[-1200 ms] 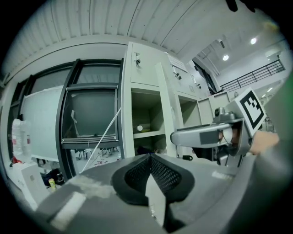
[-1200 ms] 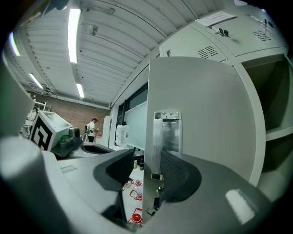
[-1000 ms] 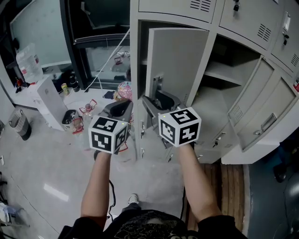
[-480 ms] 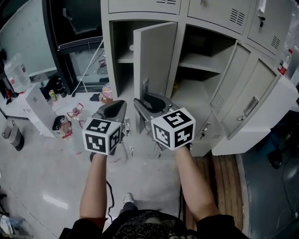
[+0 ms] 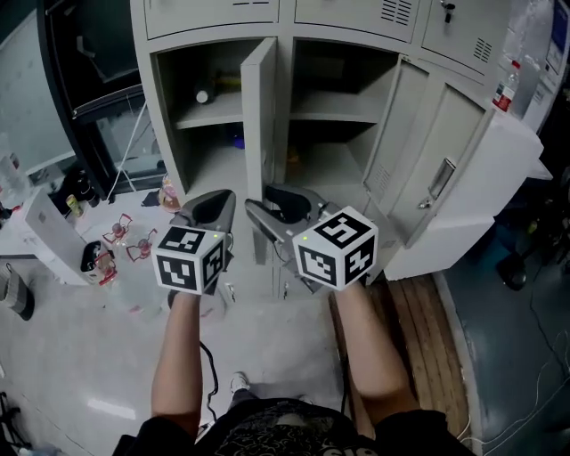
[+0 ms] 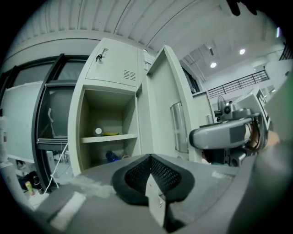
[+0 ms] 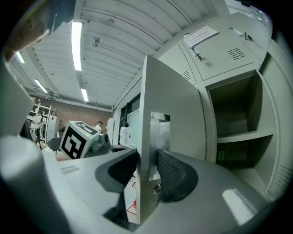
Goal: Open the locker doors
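The right gripper (image 7: pixel 147 170) pinches the locker door (image 7: pixel 170 105) at its near edge, its jaws just eased slightly wider; the left gripper (image 6: pixel 149 177) is pressed together and empty.

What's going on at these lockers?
A person holding two grippers is opening lockers. The right gripper grips the edge of a locker door, swung wide; its jaws have just eased open slightly around it. The left gripper, jaws together and empty, hangs beside it. Two doors further right stand open.
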A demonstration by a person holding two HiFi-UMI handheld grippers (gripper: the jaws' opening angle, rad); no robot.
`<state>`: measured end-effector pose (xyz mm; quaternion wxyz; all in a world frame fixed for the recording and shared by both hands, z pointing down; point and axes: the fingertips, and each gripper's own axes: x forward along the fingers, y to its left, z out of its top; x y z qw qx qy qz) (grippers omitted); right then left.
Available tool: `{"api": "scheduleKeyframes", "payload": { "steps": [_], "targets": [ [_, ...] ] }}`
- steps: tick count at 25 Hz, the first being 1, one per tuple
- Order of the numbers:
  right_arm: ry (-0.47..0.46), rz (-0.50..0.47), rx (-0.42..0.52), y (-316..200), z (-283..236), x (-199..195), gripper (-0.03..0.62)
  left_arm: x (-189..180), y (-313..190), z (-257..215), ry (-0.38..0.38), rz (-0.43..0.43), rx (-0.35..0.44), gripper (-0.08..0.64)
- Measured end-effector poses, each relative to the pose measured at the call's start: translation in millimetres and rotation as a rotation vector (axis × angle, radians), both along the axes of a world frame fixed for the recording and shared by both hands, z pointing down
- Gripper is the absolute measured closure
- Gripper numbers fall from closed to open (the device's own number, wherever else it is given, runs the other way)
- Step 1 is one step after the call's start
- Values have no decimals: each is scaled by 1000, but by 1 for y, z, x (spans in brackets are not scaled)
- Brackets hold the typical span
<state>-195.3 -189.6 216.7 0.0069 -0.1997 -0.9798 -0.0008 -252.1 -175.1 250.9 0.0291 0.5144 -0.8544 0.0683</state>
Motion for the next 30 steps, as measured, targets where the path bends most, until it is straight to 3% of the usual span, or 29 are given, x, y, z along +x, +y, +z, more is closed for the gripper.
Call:
{"api": "scheduleKeyframes", "payload": {
  "steps": [12, 22, 30],
  "targets": [
    [-18, 88, -33, -63, -2, 34, 445, 26, -69, 3, 1, 164, -18, 557],
    [-37, 288, -64, -129, 1, 55, 484, 47, -120, 6, -5, 301, -28, 557],
    [-37, 322, -59, -148, 0, 60, 472, 59, -147, 4, -13, 377, -31, 557]
  ]
}}
